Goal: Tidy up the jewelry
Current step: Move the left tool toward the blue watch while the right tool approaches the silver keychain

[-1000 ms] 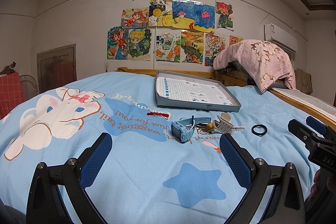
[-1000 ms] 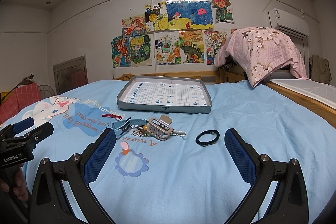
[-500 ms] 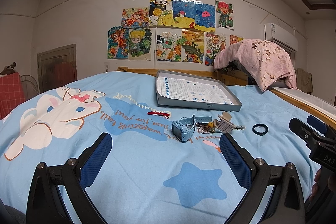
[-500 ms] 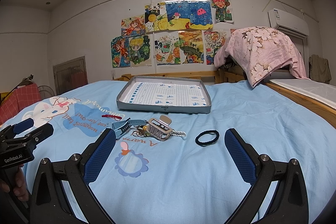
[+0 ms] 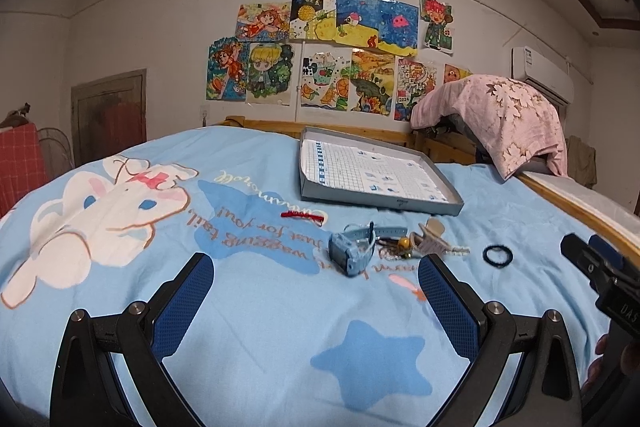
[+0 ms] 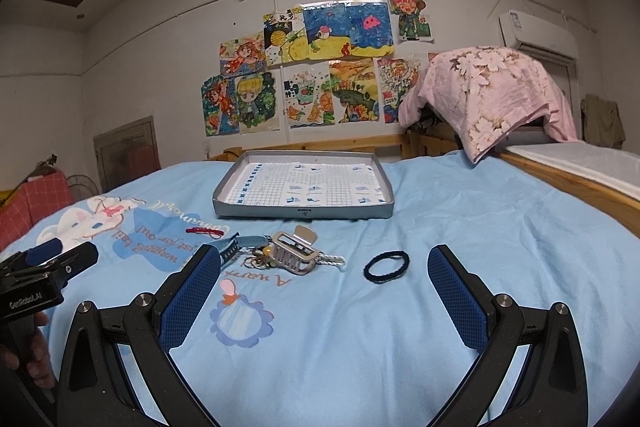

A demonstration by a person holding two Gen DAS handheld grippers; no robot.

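Jaws wide apart, both empty

You can read "GenRobot.AI" on the body of the left gripper (image 6: 40,279) in your hand. The right gripper (image 5: 600,271) shows "DAS", cut off. The blue bedsheet (image 5: 256,227) carries upside-down script: "wagging tail just for you!"

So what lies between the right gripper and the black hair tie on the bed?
Nothing but bare blue bedsheet. In the right wrist view the black hair tie lies just ahead of the open right gripper, slightly right of centre, with no item between them.
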